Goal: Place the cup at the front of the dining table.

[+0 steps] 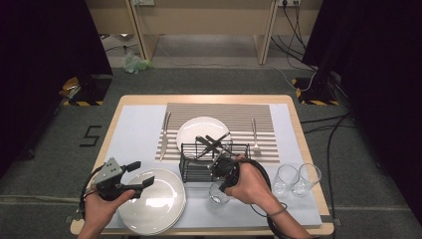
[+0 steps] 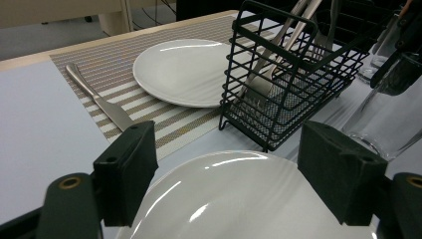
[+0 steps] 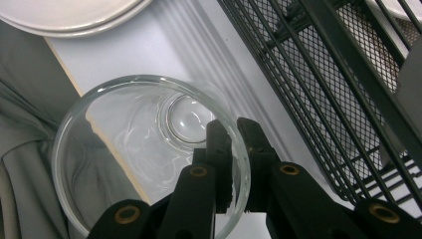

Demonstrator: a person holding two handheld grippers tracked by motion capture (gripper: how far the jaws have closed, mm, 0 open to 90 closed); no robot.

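Now, right claw [image 3: 234, 149]: clenched on the rim of the glass [image 3: 149, 149]
Glass: beside the wire rack [image 1: 214, 162], near tabletop [image 1: 298, 209] edge
Left claw [image 2: 244, 174]: released, over the plates [image 2: 249, 199]
Advice: lift gently, keep upright, clear the rack

The table [image 1: 298, 149] is bright, lit from above. The far corners of the room are very dark. White shine sits on the near plate [image 2: 239, 199]. The close jaws look a bit blurry.

Clear glass [image 3: 149, 149]; black wire basket [image 2: 293, 84]; white plates [image 1: 152, 199]; beige-striped placemat [image 1: 224, 112].
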